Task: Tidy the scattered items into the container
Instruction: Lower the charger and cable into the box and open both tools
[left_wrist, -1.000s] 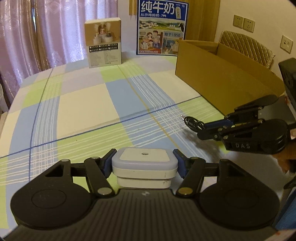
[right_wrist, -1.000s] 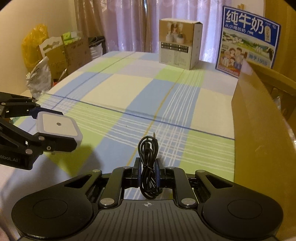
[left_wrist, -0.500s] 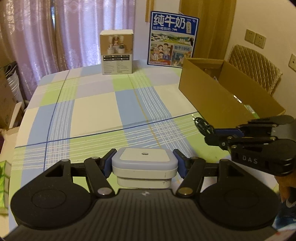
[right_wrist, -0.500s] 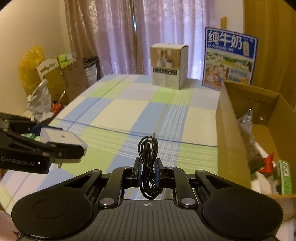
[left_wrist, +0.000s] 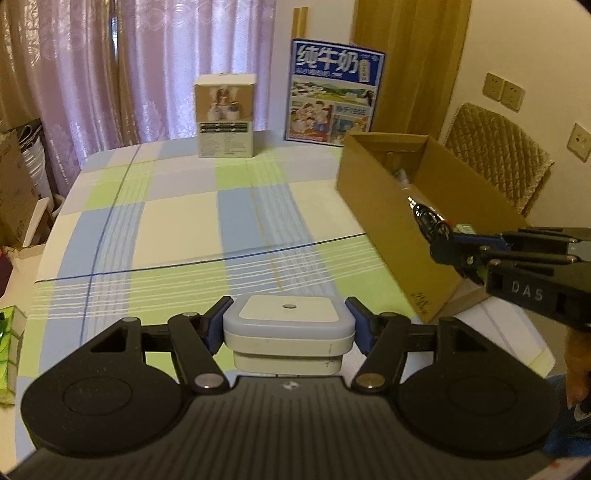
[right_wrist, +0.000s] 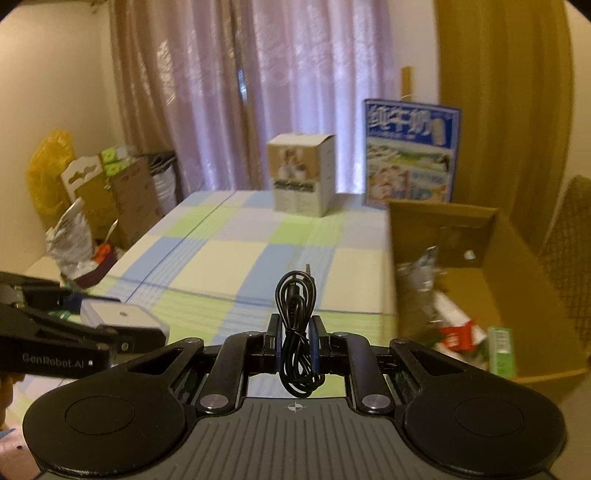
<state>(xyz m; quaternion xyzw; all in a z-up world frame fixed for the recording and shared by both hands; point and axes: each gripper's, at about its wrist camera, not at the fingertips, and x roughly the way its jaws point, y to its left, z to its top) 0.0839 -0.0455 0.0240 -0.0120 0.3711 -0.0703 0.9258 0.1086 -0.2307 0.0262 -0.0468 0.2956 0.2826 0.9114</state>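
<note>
My left gripper (left_wrist: 289, 325) has its jaws clamped on the white plug-in unit (left_wrist: 288, 332) above the counter (left_wrist: 177, 221). My right gripper (right_wrist: 295, 343) pinches the coiled black cable (right_wrist: 295, 332) near the cardboard box (right_wrist: 517, 266); its contents are blurred.

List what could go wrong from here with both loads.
The coiled black cable is pinched by only part of its loops in the right gripper, so it may unravel or snag the cardboard box wall. The white plug-in light in the left gripper could hit the near rim.
</note>
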